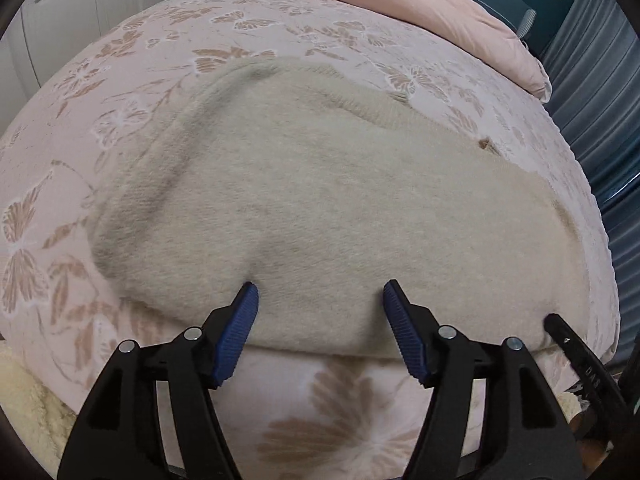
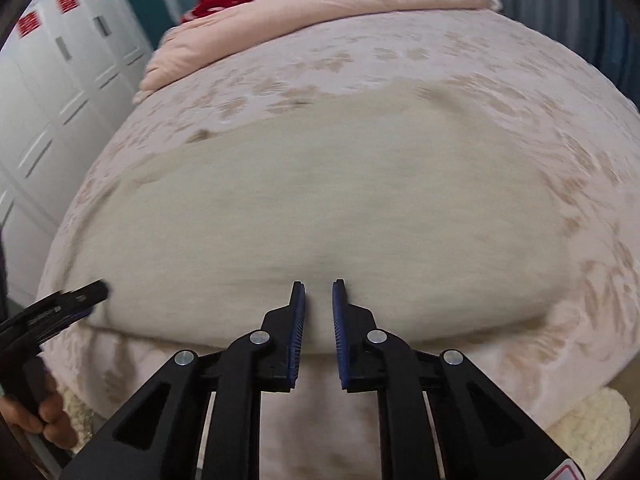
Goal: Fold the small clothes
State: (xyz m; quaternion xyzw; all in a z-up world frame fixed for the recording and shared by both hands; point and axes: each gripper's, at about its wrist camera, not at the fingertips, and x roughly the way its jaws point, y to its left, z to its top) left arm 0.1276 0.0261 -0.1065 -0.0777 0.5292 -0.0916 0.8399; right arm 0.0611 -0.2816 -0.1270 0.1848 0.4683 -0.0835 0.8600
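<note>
A cream knit sweater (image 1: 312, 200) lies spread flat on the floral pink bedspread (image 1: 120, 92), its ribbed hem (image 1: 368, 104) at the far side. My left gripper (image 1: 320, 296) hovers open over the sweater's near edge, with only flat cloth showing in the wide gap between the blue pads (image 1: 240, 332). In the blurred right wrist view the same sweater (image 2: 320, 192) fills the middle. My right gripper (image 2: 319, 292) sits over its near edge with the jaws drawn almost together; no fold is seen pinched. The left gripper (image 2: 80, 296) shows at the left edge there.
A pink duvet (image 1: 420, 4) is bunched at the head of the bed, with something red (image 2: 220, 0) behind it. White cabinets (image 2: 52, 80) stand on one side and blue curtains (image 1: 600, 100) on the other. A hand (image 2: 44, 412) holds the left tool.
</note>
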